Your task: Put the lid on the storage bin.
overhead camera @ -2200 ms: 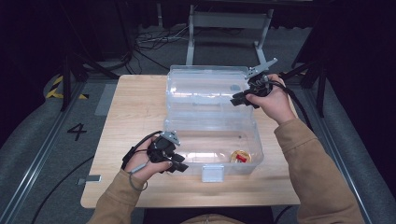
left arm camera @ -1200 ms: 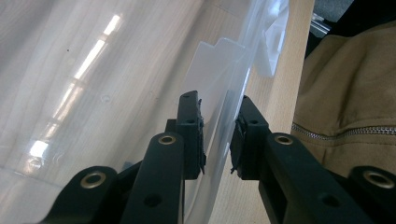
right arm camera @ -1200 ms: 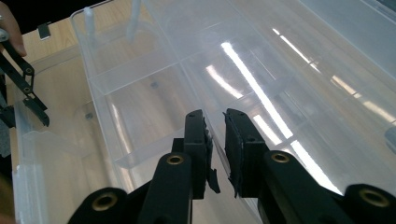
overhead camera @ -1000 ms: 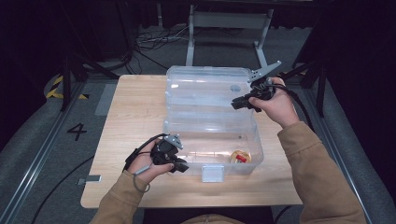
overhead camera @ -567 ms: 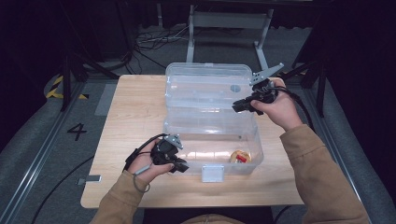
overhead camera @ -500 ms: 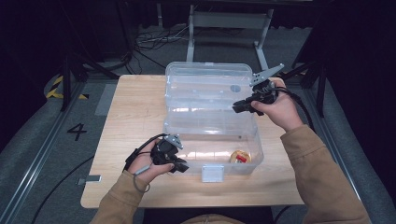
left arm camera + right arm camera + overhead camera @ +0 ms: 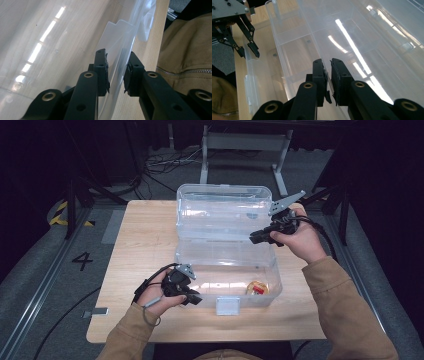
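1. At table centre sits the clear plastic box (image 7: 226, 265), lid (image 7: 225, 212) swung open and standing at the back.
2. Left gripper (image 7: 116, 72) has its jaws astride the box's front wall, one pad inside and one outside; whether they press is unclear.
3. Right gripper (image 7: 329, 75) has its jaws almost together on the lid's thin right edge, apparently pinching it.
4. Small red-and-yellow item (image 7: 257, 288) lies on the box floor, blurred and unidentifiable.
5. Wooden table (image 7: 145, 240) stands on grey floor with cables (image 7: 165, 162); dark surroundings.
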Motion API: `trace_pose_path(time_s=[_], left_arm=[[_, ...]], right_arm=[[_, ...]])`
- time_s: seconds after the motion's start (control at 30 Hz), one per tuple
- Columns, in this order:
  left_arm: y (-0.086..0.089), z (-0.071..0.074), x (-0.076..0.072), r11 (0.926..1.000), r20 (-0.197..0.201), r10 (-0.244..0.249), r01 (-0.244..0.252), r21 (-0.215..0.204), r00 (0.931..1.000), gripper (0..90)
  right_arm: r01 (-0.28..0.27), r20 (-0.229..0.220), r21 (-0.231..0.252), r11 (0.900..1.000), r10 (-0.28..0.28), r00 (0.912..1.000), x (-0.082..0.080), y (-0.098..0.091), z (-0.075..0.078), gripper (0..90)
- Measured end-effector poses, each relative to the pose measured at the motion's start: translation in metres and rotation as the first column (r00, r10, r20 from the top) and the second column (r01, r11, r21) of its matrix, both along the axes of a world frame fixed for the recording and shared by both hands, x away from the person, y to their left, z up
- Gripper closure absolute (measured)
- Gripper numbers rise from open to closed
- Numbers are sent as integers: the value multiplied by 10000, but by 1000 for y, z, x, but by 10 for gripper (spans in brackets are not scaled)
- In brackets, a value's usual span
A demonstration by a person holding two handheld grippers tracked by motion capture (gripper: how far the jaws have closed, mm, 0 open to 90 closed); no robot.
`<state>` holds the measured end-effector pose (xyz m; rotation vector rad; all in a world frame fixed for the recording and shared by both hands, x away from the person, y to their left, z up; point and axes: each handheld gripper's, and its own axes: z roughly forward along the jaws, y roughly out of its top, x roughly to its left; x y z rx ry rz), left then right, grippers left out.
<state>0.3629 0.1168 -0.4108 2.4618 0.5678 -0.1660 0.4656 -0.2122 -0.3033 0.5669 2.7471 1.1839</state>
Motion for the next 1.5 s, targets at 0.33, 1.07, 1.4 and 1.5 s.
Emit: trace_pose_path(time_s=[0.33, 1.07, 1.4, 1.5], left_arm=[[0, 0, 0, 10000, -22, -8, 8, -22, 10000, 753], [0, 0, 0, 10000, -43, 26, -26, -43, 10000, 752], [0, -1, -1, 10000, -54, 66, -66, -53, 10000, 751], [0, -1, -1, 10000, -49, 69, -69, -48, 10000, 750]], right_arm=[[-186, 84, -97, 9998, 187, 9998, -10, 0, 1, 827], [-526, 84, -318, 9981, 529, 9986, -29, -2, -1, 834], [-686, 60, -413, 9968, 689, 9976, -36, -1, -2, 838], [-697, 81, -461, 9965, 701, 9975, -38, -1, -3, 839]])
